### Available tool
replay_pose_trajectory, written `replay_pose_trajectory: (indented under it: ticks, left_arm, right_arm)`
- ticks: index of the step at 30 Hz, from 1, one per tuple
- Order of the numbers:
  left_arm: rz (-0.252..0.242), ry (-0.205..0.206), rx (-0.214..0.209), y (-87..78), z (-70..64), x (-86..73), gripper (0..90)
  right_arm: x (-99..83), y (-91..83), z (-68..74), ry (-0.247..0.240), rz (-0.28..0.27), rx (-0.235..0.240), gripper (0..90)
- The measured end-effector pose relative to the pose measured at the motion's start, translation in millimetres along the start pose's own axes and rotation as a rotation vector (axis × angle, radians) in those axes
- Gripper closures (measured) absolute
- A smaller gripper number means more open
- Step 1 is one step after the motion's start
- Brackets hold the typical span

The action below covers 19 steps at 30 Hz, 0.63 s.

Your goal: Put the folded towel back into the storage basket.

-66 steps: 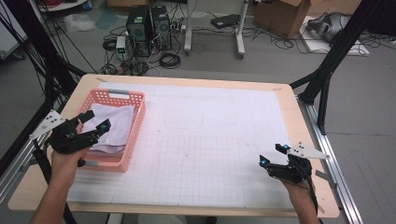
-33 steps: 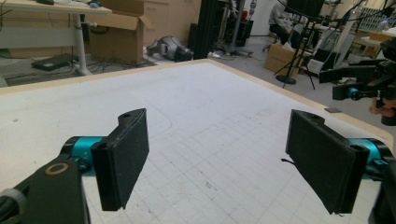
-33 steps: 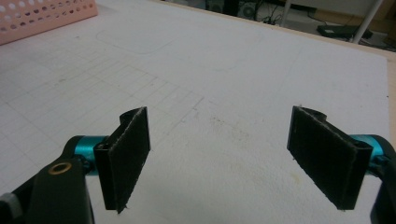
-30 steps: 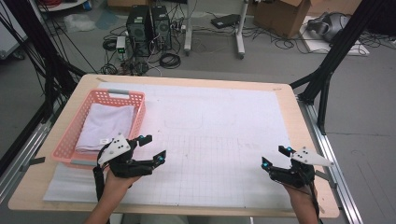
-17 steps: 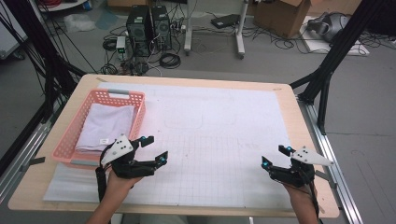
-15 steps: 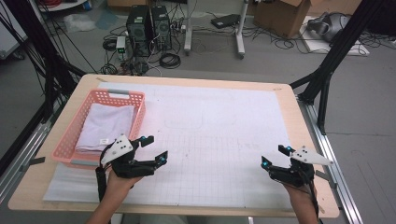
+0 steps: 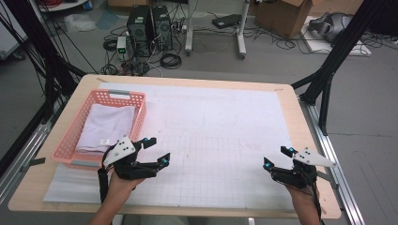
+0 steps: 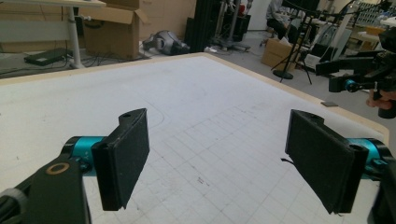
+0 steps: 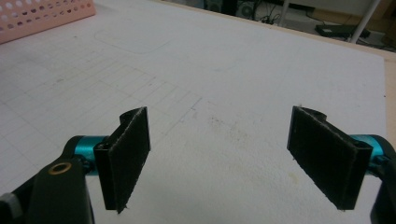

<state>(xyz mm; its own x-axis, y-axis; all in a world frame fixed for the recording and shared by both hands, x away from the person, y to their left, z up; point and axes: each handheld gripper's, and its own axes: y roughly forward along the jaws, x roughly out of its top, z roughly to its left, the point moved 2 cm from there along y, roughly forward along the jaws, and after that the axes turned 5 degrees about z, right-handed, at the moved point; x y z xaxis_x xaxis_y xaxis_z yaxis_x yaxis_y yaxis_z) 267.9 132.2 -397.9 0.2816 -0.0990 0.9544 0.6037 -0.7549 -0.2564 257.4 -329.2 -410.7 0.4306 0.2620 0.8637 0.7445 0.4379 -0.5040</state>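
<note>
Both tongs gaped empty, the left tongs [image 7: 152,151] just beside the pink basket [image 7: 80,126] where the folded cloth [image 7: 107,127] lay, the right tongs [image 7: 277,157] idle over bare worktop [image 7: 225,117], seemingly finished.

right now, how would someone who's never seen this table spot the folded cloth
Start at the white gridded mat covering the table, then go to its near left edge, where a pink slotted basket sits. The folded cloth lies flat inside it: pale lilac, with a small white tag near its front edge.
</note>
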Motion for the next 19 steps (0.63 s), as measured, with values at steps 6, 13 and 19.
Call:
replay_pose_trajectory:
  ticks: [6, 13, 19]
  left_arm:
    - [0.002, -0.002, -0.001, 0.6, -0.8, -0.5, 22.1]
    - [0.008, 0.001, -0.005, 2.9, -1.9, -1.1, 22.1]
    - [0.013, 0.0, -0.013, 3.9, -2.9, -1.3, 22.1]
  right_arm:
    - [0.0, 0.2, 0.2, 0.0, -0.001, 0.0, 20.1]
    - [-0.1, -0.2, 1.0, -0.001, 0.001, 0.002, 20.1]
    - [-0.1, -0.8, 0.8, 0.003, -0.002, 0.003, 20.1]
